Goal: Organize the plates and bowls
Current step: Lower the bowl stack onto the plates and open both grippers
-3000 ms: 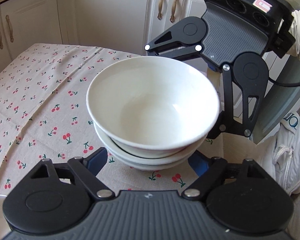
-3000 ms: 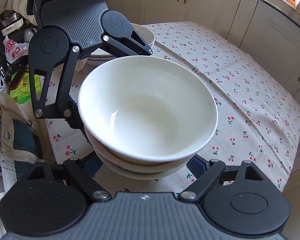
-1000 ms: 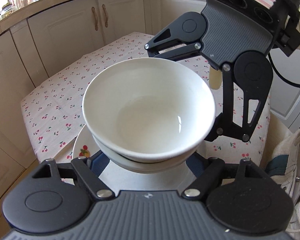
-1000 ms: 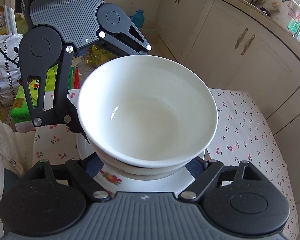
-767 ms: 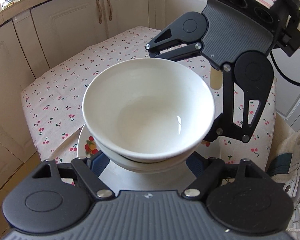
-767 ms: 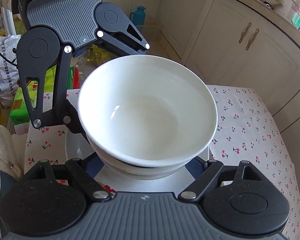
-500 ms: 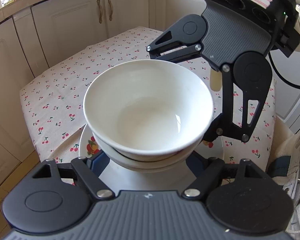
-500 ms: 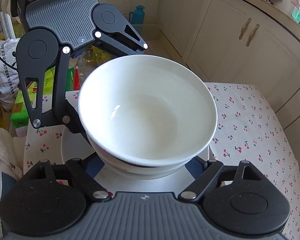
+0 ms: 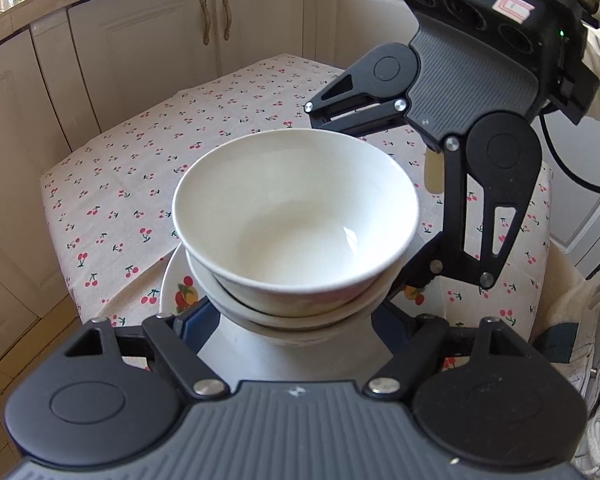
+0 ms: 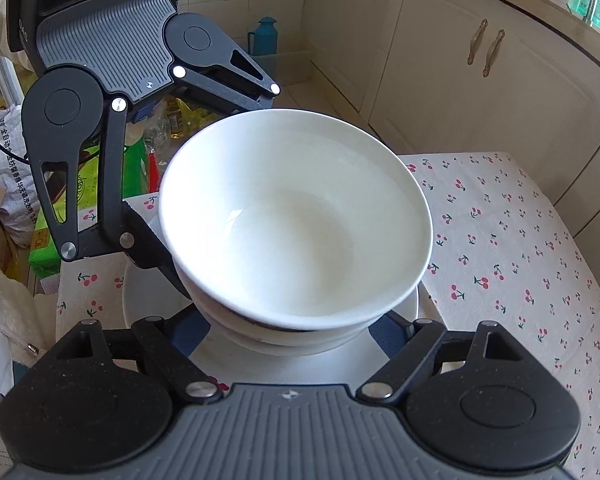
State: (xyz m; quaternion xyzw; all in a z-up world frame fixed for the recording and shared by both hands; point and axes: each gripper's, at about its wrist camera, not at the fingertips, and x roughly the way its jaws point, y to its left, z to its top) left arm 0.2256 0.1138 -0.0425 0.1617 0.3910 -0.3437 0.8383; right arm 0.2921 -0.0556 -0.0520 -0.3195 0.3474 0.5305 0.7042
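The left gripper (image 9: 292, 320) and right gripper (image 10: 296, 330) are gripping a stack of white bowls (image 9: 296, 216) from opposite sides, pads against its lower bowls, the right jaws closing a little. The stack is sitting over a fruit-patterned plate (image 9: 176, 284) on the cherry-print desk (image 9: 140, 168).

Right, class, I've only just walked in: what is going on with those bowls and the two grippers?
A person is tidying dishes with a handheld gripper in each hand. The left gripper and the right gripper both clasp a stack of white bowls from opposite sides; the right one's jaws are closing on it. The stack sits just over a fruit-patterned plate near the corner of the cherry-print tablecloth; whether it has touched down is unclear.
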